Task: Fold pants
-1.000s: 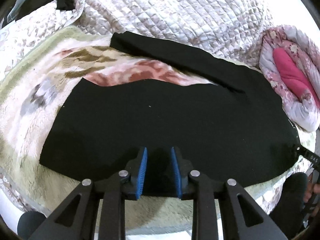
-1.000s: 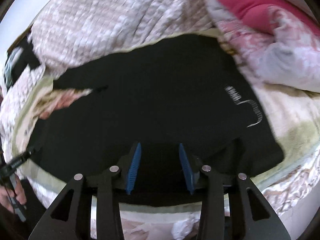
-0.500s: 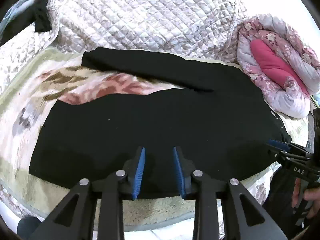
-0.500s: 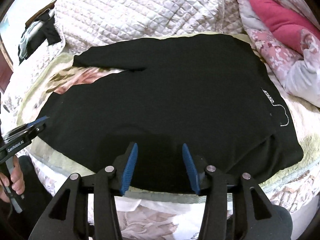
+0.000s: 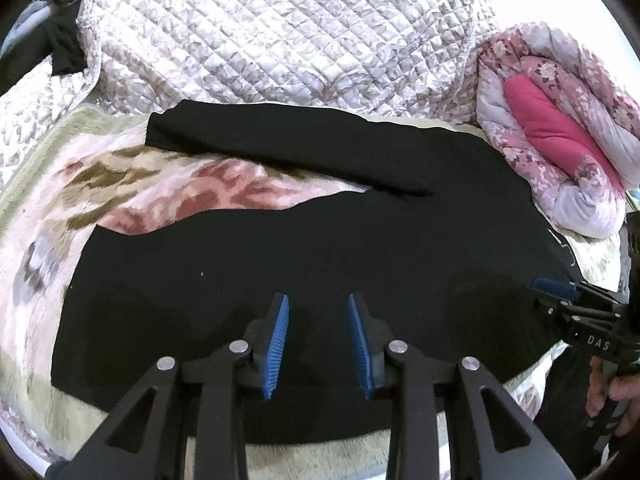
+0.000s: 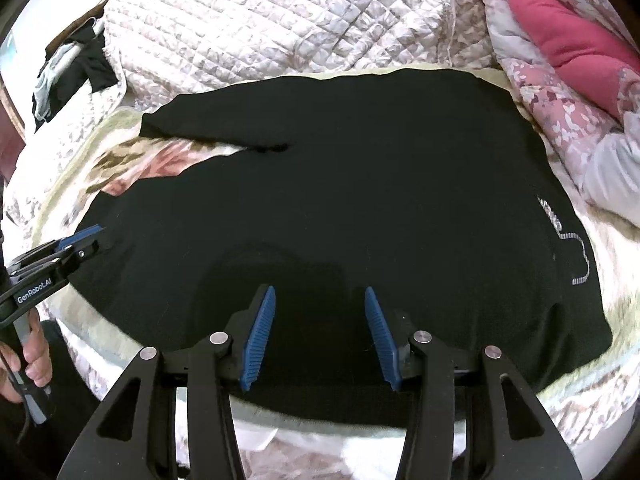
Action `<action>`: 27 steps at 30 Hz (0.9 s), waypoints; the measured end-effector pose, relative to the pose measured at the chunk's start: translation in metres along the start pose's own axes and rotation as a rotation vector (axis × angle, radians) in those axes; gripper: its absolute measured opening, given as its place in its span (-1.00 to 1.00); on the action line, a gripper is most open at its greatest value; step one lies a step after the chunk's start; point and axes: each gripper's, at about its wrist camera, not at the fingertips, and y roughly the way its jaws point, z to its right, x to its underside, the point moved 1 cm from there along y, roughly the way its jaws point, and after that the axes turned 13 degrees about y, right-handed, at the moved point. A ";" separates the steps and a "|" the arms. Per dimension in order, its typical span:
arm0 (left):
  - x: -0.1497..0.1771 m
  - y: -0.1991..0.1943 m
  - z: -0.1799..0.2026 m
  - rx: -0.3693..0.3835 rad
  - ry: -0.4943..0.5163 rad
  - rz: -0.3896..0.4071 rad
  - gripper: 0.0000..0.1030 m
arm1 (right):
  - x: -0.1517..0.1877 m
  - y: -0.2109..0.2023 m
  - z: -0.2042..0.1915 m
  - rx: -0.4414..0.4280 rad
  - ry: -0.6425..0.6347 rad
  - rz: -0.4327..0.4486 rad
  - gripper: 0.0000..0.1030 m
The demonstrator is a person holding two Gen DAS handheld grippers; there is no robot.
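While the black knit pants [image 5: 320,264] lie spread flat on the patterned plush blanket [image 5: 80,208] of the bed, legs apart, no fold is yet made. The left hand-held gripper [image 5: 318,346] and right hand-held gripper [image 6: 316,338] hover over the near edge, jaws parted and empty. The next move probably calls for pinching the near leg's edge at two points and carrying it onto the far leg. Black fabric hides seams; the waistband cannot be told.
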 end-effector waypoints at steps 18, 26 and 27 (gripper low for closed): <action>-0.120 0.076 -0.079 -0.011 0.037 0.035 0.12 | -0.147 0.062 0.006 -0.019 -0.148 0.026 0.19; -0.168 0.156 -0.100 -0.011 0.039 -0.012 0.13 | -0.223 0.124 0.002 -0.001 -0.256 0.000 0.27; -0.171 0.164 -0.102 -0.008 0.032 -0.019 0.13 | -0.230 0.131 0.003 0.009 -0.260 -0.003 0.28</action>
